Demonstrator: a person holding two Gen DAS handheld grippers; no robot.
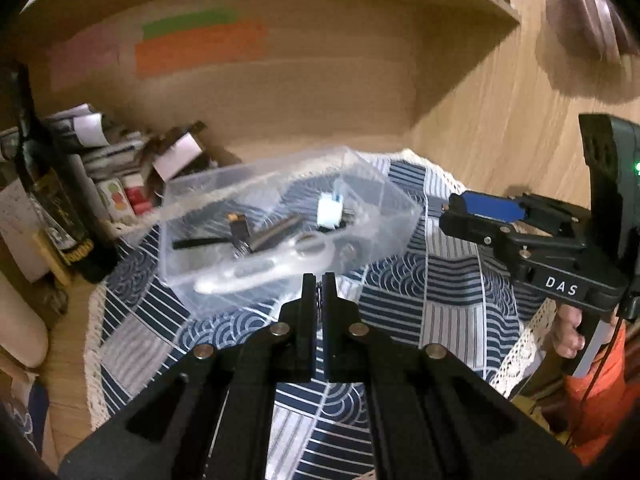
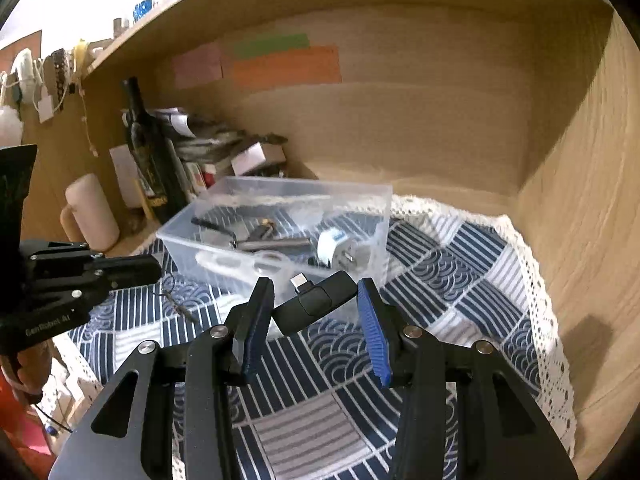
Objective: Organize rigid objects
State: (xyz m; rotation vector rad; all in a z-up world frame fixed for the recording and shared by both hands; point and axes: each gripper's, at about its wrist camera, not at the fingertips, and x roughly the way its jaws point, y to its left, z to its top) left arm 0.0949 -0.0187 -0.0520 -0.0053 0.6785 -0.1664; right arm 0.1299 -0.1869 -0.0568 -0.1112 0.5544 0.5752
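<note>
In the right wrist view, the right claw (image 2: 316, 312) sits at lower centre with its blue-padded jaws spread apart, released. Between them lies a small black plastic adapter with a silver plug tip (image 2: 316, 304), resting on the blue-and-white patterned cloth (image 2: 460, 264) that covers the counter. Its long axis runs diagonally, from lower left near the left jaw up to the right jaw, with the plug tip pointing toward the upper left. Whether either pad touches it I cannot tell.

Just beyond the adapter, toward the centre of the frame, stands the clear rectangular plastic bin (image 2: 376, 200), already holding a white travel plug (image 2: 334, 246), a dark metal rod-like tool (image 2: 272, 244) and a pale flat piece. The adapter lies just in front of the bin's near wall.

The left claw (image 1: 319, 280) in its own view is clenched, jaws nearly together with only something thin and dark, which I cannot identify, in the narrow gap, hovering in front of the bin's near edge.

The right claw is clearly the nearer one. A likely next move is to close across the adapter's diagonal body, then lift it over the bin's wall.
</note>
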